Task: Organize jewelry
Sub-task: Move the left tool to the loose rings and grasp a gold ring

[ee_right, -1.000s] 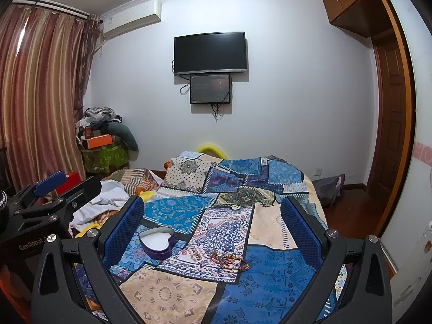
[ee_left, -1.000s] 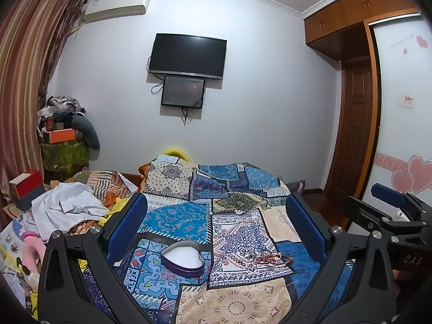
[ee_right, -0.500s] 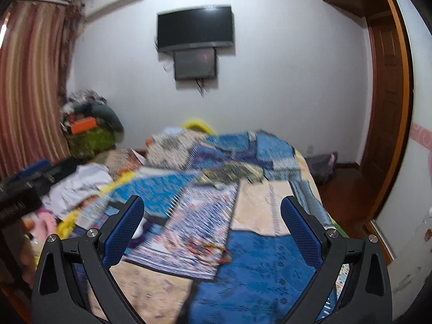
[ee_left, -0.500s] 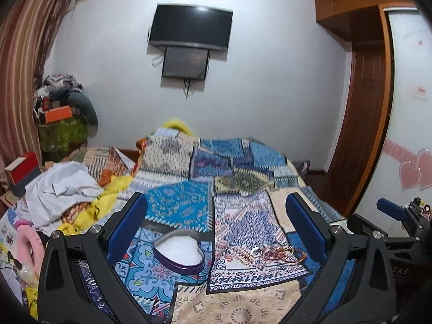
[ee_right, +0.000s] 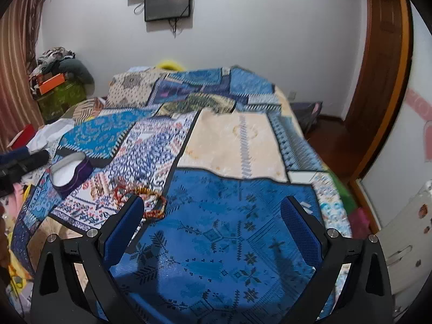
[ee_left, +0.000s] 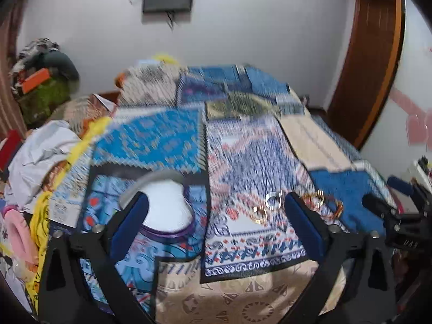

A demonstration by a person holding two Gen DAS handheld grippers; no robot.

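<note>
A purple heart-shaped box point(ee_left: 166, 210) with a white lining lies open on the patchwork bedspread point(ee_left: 243, 162); it also shows in the right wrist view point(ee_right: 70, 174). A small pile of jewelry point(ee_left: 272, 206), gold and silver rings and red bead bracelets, lies to its right; the red beads show in the right wrist view point(ee_right: 151, 202). My left gripper point(ee_left: 216, 221) is open and empty, low over the box and rings. My right gripper point(ee_right: 212, 221) is open and empty above a blue patch, just right of the beads.
Crumpled white and yellow clothes point(ee_left: 40, 151) lie at the bed's left edge. A heap of clothes and an orange box point(ee_right: 51, 81) stands in the far left corner. A wooden door point(ee_right: 383, 67) and a white cabinet point(ee_right: 405, 232) are on the right.
Both grippers have tipped downward and moved closer to the bed. The box and jewelry now sit nearer the fingertips. Both grippers stay open.
</note>
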